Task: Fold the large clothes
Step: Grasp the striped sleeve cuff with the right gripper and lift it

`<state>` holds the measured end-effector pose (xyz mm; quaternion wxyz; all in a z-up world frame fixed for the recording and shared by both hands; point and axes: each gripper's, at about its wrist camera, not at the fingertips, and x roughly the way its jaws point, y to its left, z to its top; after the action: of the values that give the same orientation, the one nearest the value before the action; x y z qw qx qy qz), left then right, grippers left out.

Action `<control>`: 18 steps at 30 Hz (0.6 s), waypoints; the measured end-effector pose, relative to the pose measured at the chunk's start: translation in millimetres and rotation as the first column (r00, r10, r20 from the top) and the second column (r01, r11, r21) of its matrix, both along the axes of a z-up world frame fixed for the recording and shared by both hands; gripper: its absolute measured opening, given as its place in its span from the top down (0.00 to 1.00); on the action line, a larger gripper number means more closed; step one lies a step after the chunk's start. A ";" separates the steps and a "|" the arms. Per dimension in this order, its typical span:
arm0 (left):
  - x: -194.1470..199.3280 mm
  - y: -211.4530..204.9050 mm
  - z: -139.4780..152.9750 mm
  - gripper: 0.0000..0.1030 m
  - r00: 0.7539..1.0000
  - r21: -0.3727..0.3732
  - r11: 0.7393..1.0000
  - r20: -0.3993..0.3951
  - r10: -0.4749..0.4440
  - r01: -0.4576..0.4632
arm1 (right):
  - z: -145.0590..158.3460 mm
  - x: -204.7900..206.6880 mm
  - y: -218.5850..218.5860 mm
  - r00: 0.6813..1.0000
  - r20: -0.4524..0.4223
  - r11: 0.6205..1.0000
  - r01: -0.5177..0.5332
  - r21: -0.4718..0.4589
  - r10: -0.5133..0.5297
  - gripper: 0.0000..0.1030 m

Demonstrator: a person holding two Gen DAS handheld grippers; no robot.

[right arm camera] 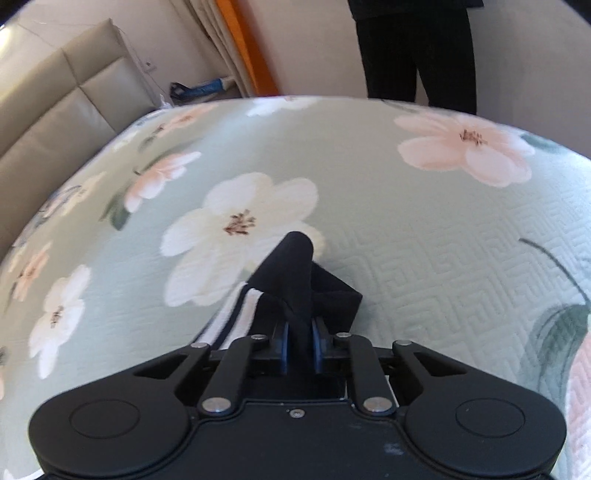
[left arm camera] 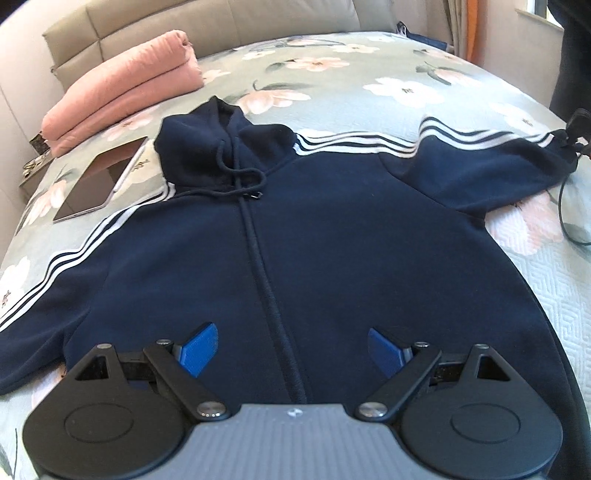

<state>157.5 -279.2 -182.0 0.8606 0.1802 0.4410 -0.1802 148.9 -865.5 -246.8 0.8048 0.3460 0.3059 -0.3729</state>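
A navy zip hoodie with white sleeve stripes lies front up on the floral bed, hood toward the headboard, both sleeves spread out. My left gripper is open above the lower front, its blue pads either side of the zip. My right gripper is shut on the cuff end of the right sleeve, which bunches up between the pads. In the left wrist view the right gripper shows at the end of that sleeve.
A folded pink blanket and a tablet lie left of the hood. The padded headboard is behind. A person in dark trousers stands at the bed's far edge. A dark cable trails by the right sleeve.
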 end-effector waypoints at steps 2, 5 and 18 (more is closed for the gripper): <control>-3.3 5.7 4.1 0.12 1.000 -0.003 1.000 0.007 0.006 -0.006 | 11.4 -3.8 8.2 1.000 0.000 0.999 -0.018 -0.044 0.018 0.86; -9.7 13.2 10.0 0.12 1.000 -0.005 1.000 0.015 0.018 -0.018 | 28.3 -8.3 20.2 0.999 -0.004 0.994 -0.042 -0.100 0.042 0.87; -38.2 55.2 29.9 0.12 0.993 0.000 0.997 0.089 0.079 -0.079 | 141.7 7.4 224.5 0.885 -0.029 0.763 -0.416 -0.495 0.464 0.87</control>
<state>119.2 -224.0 -152.1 0.8854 0.1719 0.4096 -0.1370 156.3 -641.0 -105.1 0.9439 0.0676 0.2356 -0.2212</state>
